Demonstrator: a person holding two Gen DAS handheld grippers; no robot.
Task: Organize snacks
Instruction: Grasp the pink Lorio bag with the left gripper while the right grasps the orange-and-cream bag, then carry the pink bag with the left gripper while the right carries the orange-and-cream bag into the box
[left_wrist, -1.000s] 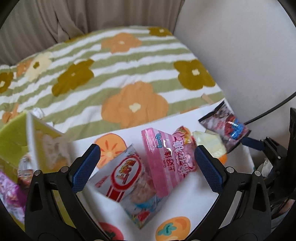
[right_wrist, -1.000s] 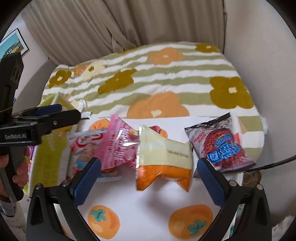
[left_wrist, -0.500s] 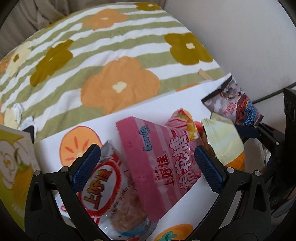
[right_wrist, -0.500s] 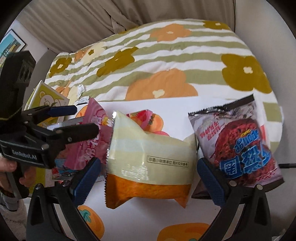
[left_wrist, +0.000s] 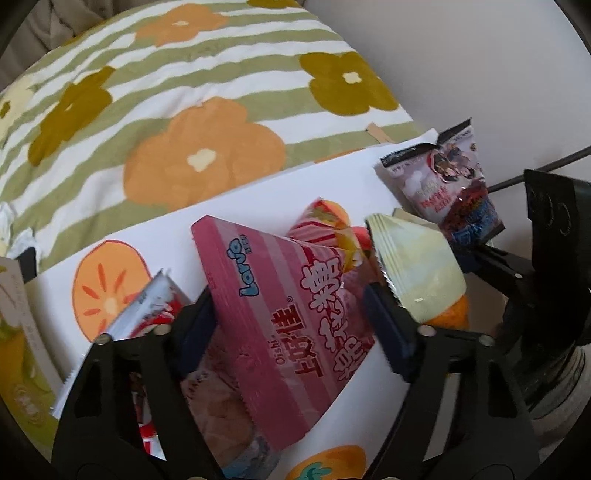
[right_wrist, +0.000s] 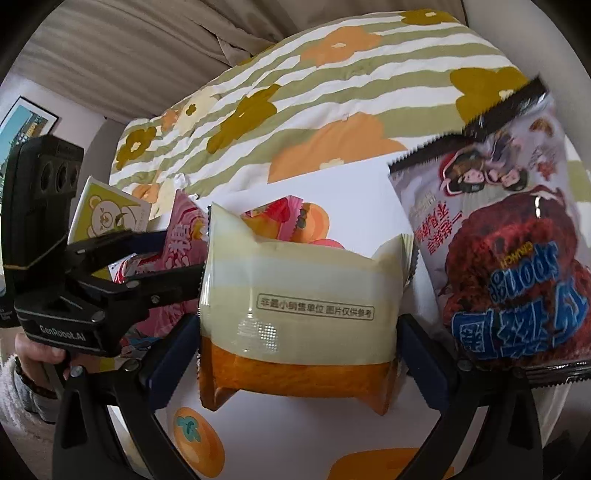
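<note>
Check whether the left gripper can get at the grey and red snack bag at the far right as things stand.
Probably not directly. The left gripper is closing, with the pink snack bag between its jaws. The cream and orange packet and the right gripper around it lie between it and the grey and red snack bag.

snack packets (left_wrist: 280, 317): 5; tongs (left_wrist: 291, 321): 2; green bear box (right_wrist: 107, 218): 1; persimmon-print cloth (right_wrist: 295, 443): 1

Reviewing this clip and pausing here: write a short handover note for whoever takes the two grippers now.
Left gripper: jaws closing around the pink packet.
Right gripper: pads against both sides of the cream-and-orange packet.
Grey-and-red packet lies right of it; red-and-white packet sits left of the pink one.
All lie on the white persimmon-print cloth.
Done: nothing visibly sorted.
Left: lift both, then place the rest.
</note>
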